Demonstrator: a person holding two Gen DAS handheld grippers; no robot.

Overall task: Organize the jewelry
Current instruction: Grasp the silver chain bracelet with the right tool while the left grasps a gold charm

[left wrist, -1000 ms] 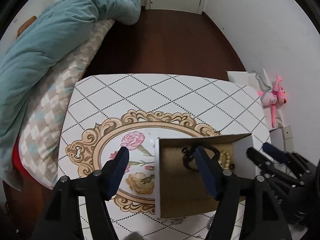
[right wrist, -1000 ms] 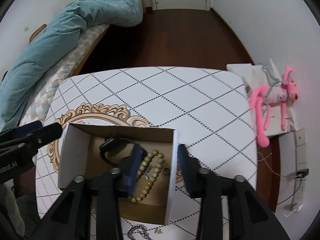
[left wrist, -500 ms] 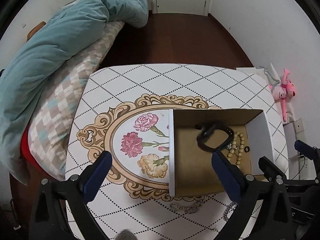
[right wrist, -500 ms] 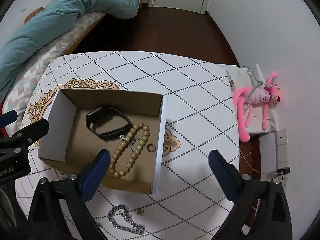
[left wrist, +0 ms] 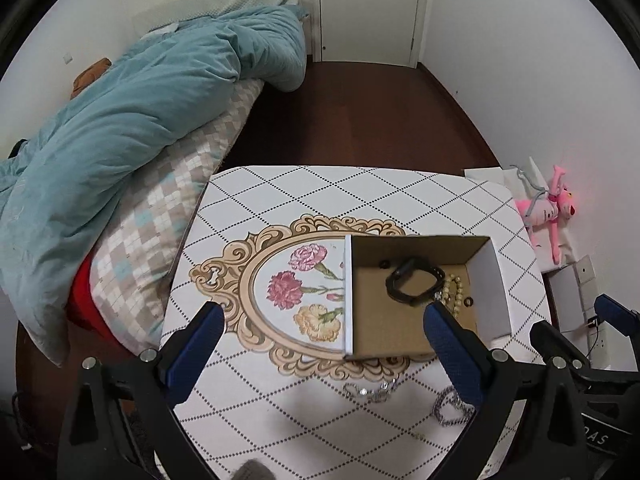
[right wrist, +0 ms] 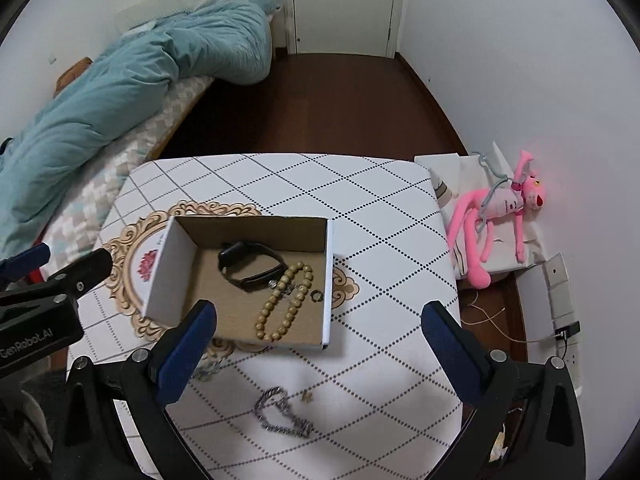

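Observation:
An open cardboard box stands on the patterned table. Inside lie a black watch band, a wooden bead bracelet and a small dark ring. On the table in front of the box lie a silver chain, a second sparkly chain and a tiny gold piece. My left gripper and my right gripper are both open and empty, held above the table's near side.
A bed with a teal duvet lies left of the table. A pink plush toy and white boxes sit on the floor at the right by the wall. Dark wood floor and a door lie beyond.
Both grippers opened wide and pulled up and back from the box. The box, with the watch band and beads in it, now sits free on the table.

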